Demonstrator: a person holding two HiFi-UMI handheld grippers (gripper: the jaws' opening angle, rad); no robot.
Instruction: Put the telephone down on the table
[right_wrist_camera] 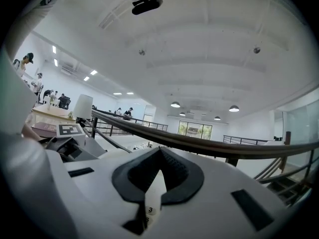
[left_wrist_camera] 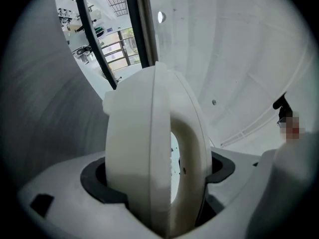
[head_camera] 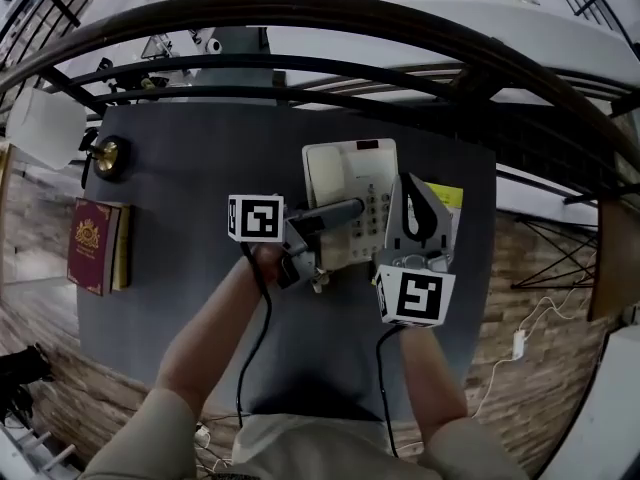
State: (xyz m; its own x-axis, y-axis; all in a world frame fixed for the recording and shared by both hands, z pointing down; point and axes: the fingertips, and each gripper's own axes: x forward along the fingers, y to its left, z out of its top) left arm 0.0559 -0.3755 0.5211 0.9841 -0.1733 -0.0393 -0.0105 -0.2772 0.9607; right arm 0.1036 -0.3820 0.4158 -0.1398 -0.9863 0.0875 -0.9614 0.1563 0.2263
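Grippers on both sides hold the cream telephone (head_camera: 340,173) over the dark grey counter (head_camera: 200,148). The left gripper (head_camera: 345,211) reaches across the telephone's near left part, and its own view shows its jaws spread wide, with the dark pads pressed against either side of a rounded cream body that fills the gap between them. The right gripper (head_camera: 415,203) points away from the person along the telephone's right edge. In its own view the jaws are drawn narrow, nearly meeting at the tips, with a thin cream sliver bearing number keys (right_wrist_camera: 148,210) caught between them. The telephone thus lies between the two grippers, ahead of both marker cubes. Whether its base touches the counter cannot be told from any view. A yellow pad (head_camera: 447,198) shows just right of the right gripper, partly hidden behind it. Well to the left of the left gripper a red book (head_camera: 95,243) lies near the counter's edge, and a brass bell (head_camera: 107,155) stands beyond the book. A dark railing (head_camera: 400,28) curves past the counter's far side, ahead of both grippers.
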